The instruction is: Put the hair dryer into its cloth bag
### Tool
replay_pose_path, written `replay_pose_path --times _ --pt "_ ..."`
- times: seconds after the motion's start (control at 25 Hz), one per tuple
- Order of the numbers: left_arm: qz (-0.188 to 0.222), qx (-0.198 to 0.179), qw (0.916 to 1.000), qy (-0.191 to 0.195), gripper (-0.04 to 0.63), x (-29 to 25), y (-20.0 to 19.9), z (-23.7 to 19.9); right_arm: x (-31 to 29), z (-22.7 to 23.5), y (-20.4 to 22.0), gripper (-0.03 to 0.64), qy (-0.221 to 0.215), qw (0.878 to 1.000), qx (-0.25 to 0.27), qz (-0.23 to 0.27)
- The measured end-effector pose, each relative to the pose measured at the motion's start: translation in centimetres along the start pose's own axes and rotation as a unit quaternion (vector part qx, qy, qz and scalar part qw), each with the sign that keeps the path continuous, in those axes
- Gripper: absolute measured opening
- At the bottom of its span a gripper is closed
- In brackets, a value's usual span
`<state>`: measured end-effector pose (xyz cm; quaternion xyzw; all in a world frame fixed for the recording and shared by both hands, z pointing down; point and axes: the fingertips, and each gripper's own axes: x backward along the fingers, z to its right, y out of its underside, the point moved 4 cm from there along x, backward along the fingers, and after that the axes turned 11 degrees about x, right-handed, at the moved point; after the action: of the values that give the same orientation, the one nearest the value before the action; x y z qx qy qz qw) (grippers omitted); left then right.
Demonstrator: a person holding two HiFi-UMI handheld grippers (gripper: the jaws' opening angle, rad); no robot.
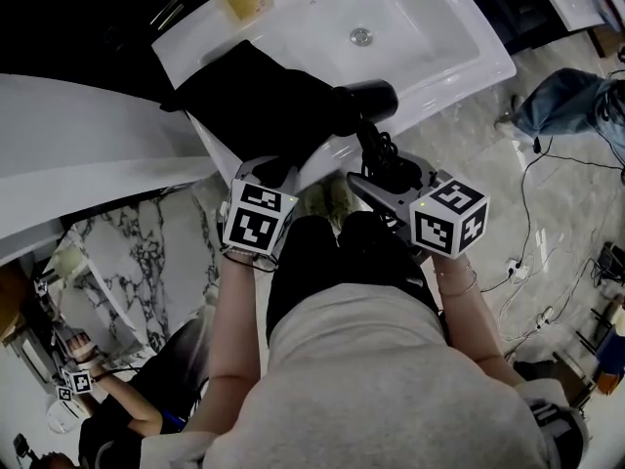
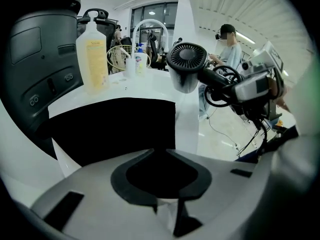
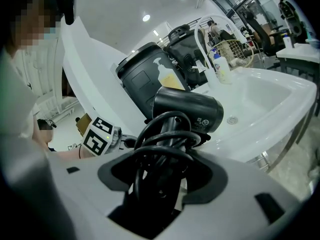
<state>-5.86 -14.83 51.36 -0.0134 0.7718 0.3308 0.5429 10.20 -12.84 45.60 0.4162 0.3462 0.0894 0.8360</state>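
A black cloth bag (image 1: 259,101) lies flat across the near left rim of the white basin. In the left gripper view the bag (image 2: 115,126) spreads just beyond the jaws. My left gripper (image 1: 276,171) sits at the bag's near edge. Its tips (image 2: 160,151) meet, with black cloth filling the space between the jaws. My right gripper (image 1: 376,179) is shut on the handle of the black hair dryer (image 1: 369,103), with the coiled cord bunched in the jaws (image 3: 167,156). The dryer's barrel (image 3: 192,109) hangs over the basin rim, right of the bag; its grille (image 2: 186,64) faces the left gripper.
The white basin (image 1: 459,52) has a drain (image 1: 361,36). A yellow-labelled pump bottle (image 2: 92,54) stands at its back edge, next to a dark grey unit (image 2: 40,59). Cables (image 1: 547,164) trail over the marble floor on the right. Another person (image 1: 117,399) crouches at lower left.
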Motion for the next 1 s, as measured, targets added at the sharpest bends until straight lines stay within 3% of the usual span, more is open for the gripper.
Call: replay_pose_path --times 0.2,0.52,0.76,1.0 --pt "0.021 0.026 0.9994 0.008 0.02 0.6 -0.7 -0.8 0.2 -0.1 0.3 0.261 -0.002 0.996 0.078 -0.04" --pt "0.084 0.064 0.9943 0.018 0.015 3.5 -3.5 -2.0 0.6 -0.8 0.7 0.261 -0.056 0.98 0.172 -0.084" --pt "0.125 0.073 0.9893 0.02 0.015 5.3 -5.0 -2.9 0.4 -2.3 1.5 0.261 -0.113 0.97 0.189 -0.103" --pt "0.142 0.052 0.988 0.035 0.015 6.3 -5.7 -2.6 -0.3 -3.6 3.1 0.261 -0.185 0.947 0.223 -0.14"
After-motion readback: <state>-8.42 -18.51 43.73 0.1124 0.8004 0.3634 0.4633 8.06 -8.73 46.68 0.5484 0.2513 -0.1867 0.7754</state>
